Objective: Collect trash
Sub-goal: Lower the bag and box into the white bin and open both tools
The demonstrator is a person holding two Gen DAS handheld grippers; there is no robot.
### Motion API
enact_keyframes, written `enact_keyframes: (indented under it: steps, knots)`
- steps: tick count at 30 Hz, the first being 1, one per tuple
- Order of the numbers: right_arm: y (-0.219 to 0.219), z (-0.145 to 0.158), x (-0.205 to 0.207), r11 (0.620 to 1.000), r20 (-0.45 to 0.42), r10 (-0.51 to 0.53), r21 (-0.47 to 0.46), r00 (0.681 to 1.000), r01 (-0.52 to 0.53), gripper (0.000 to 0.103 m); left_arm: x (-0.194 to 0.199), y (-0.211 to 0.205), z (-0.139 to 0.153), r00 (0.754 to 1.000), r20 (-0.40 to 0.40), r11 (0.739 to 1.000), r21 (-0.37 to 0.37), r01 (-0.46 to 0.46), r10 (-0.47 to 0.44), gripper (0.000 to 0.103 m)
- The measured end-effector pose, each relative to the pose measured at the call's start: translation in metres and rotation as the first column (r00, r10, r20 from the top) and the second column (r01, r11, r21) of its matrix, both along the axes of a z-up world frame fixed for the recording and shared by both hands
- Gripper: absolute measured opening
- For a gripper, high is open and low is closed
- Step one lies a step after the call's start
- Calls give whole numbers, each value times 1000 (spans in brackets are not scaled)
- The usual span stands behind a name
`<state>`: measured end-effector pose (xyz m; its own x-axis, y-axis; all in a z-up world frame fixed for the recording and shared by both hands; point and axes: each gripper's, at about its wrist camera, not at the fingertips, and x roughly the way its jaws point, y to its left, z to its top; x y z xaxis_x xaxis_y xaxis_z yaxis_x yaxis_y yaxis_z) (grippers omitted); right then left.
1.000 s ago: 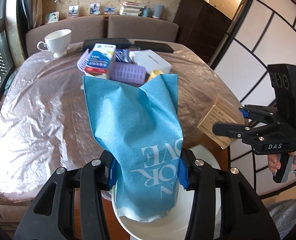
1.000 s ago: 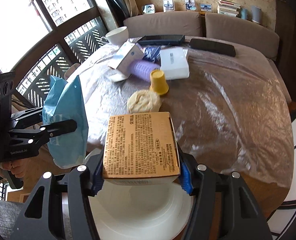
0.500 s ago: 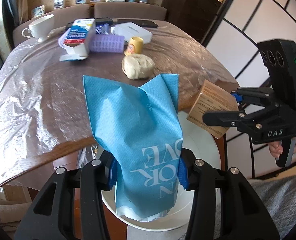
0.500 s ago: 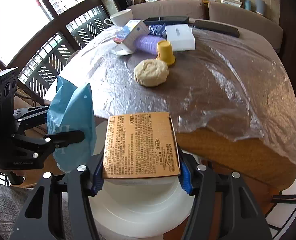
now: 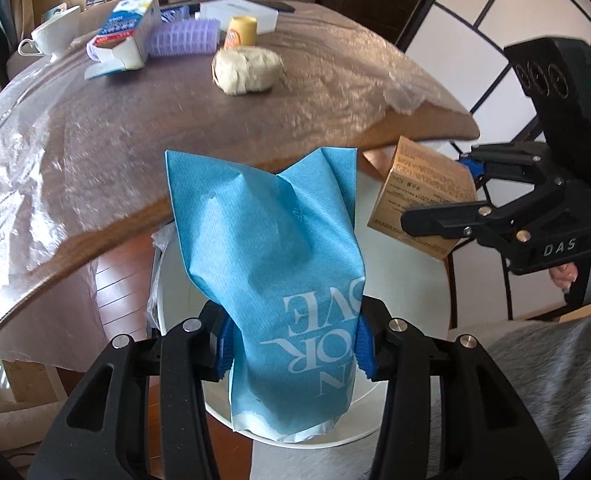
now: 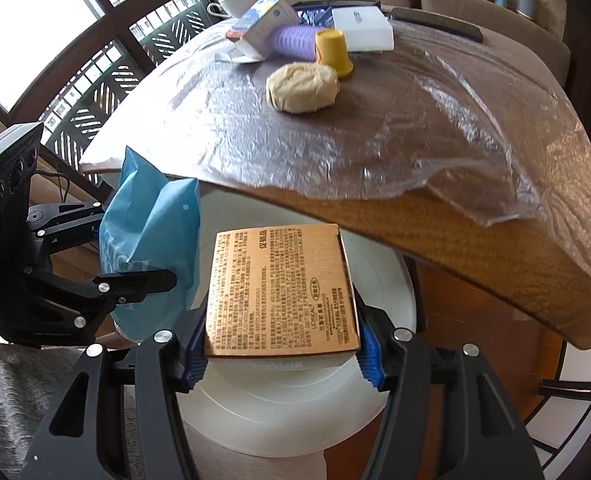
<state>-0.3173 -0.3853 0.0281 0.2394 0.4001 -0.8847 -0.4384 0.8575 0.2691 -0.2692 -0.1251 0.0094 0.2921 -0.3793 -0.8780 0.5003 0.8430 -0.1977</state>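
Observation:
My left gripper [image 5: 295, 350] is shut on a crumpled blue paper bag [image 5: 271, 256] with white lettering; the bag [image 6: 151, 232] hangs over a round white bin [image 5: 391, 292] beside the table. My right gripper [image 6: 281, 360] is shut on a tan cardboard box [image 6: 279, 292] covered in fine print, also above the white bin [image 6: 295, 412]. From the left wrist view the box [image 5: 419, 196] and right gripper [image 5: 471, 196] sit just right of the bag. Both point steeply down at the bin.
The plastic-covered wooden table [image 6: 375, 132] overhangs the bin's far side. On it lie a beige paper wad [image 6: 302, 87], a yellow cup [image 6: 332, 52], a purple roller [image 6: 293, 42], a milk carton [image 5: 129, 30], a white box [image 6: 361, 28] and a teacup [image 5: 53, 38].
Both grippers have pulled back off the table and sunk, carrying the blue bag and the box to above the white bin. The table now lies further ahead.

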Motion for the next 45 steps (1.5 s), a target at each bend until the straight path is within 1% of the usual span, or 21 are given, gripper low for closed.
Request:
enact_keyframes:
  steps: [12, 18, 23, 29, 45]
  knots:
    - [3, -22, 1, 999, -15, 40, -28, 999, -40, 58, 3, -8, -33, 996, -25, 993, 81, 82, -80, 48]
    - [9, -37, 0, 997, -25, 56, -46, 998, -57, 58, 3, -10, -48, 994, -40, 990, 97, 101, -98, 48]
    - [17, -47, 2, 995, -34, 66, -68, 997, -68, 58, 8, -23, -59, 993, -52, 988, 107, 108, -103, 48]
    - [20, -58, 6, 994, -47, 60, -87, 997, -64, 58, 12, -28, -78, 992, -73, 986, 119, 114, -106, 48]
    - [33, -82, 15, 988, -62, 47, -142, 997, -56, 58, 16, -41, -96, 987, -100, 978, 153, 140, -126, 48]
